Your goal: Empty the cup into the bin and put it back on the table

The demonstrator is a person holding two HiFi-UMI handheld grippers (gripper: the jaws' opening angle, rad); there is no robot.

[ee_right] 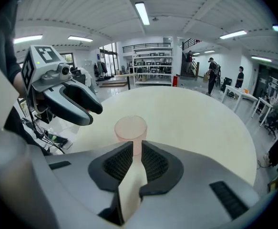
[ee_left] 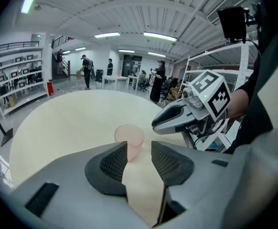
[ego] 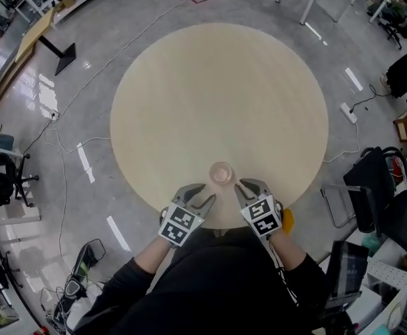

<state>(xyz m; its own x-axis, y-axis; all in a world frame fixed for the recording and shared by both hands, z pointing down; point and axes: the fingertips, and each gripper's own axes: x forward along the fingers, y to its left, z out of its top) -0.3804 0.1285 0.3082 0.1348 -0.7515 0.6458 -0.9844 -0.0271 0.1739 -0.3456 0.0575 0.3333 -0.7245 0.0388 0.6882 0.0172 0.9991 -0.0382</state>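
Note:
A small translucent pink cup (ego: 221, 173) stands upright on the round pale wooden table (ego: 217, 82), close to its near edge. It looks empty from above. My left gripper (ego: 202, 192) sits just left of and behind the cup, jaws apart with only table showing between them (ee_left: 139, 149). My right gripper (ego: 250, 187) sits just right of the cup, its jaws a narrow gap apart with nothing between them (ee_right: 137, 151). In both gripper views the cup (ee_left: 129, 137) (ee_right: 130, 130) is a little beyond the fingertips, untouched. No bin is in view.
The table stands on a grey floor crossed by cables (ego: 63, 152). A black chair and bags (ego: 381, 187) crowd the right side, and an office chair (ego: 4, 173) stands at the left. Several people stand far off by tables (ee_left: 86, 70).

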